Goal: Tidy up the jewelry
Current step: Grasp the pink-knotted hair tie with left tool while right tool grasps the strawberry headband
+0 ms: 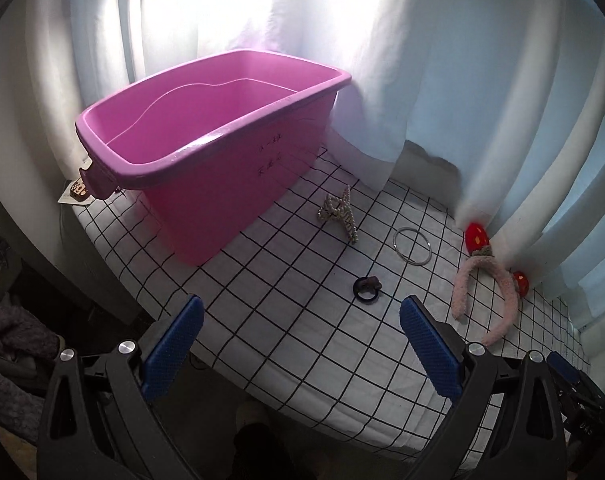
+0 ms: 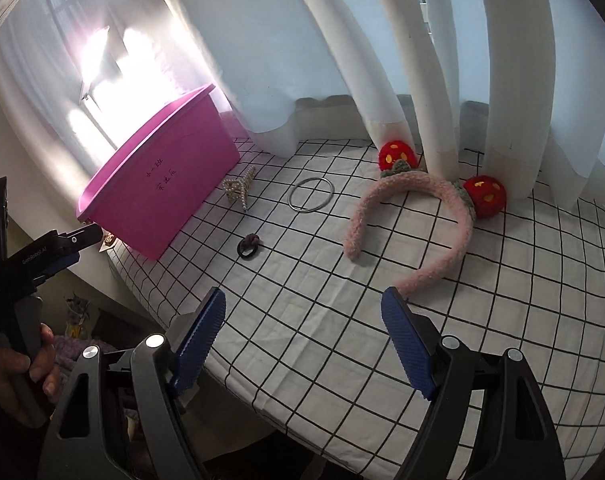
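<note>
An empty pink plastic bin (image 1: 206, 148) (image 2: 162, 184) stands at the left of a white grid-patterned cloth. On the cloth lie a pearl hair claw (image 1: 340, 214) (image 2: 238, 190), a silver bangle (image 1: 412, 247) (image 2: 311, 195), a dark hair tie (image 1: 367, 288) (image 2: 249, 246) and a fluffy pink headband with red strawberries (image 1: 498, 280) (image 2: 430, 220). My left gripper (image 1: 302, 312) is open and empty, hovering near the table's front edge before the hair tie. My right gripper (image 2: 302, 308) is open and empty, its right finger close to the headband's end.
White curtains (image 1: 442, 80) (image 2: 422, 60) hang behind the table and touch the headband. The left gripper body (image 2: 34, 264) shows at the left of the right wrist view. A small tag (image 1: 76, 192) lies by the bin's left corner.
</note>
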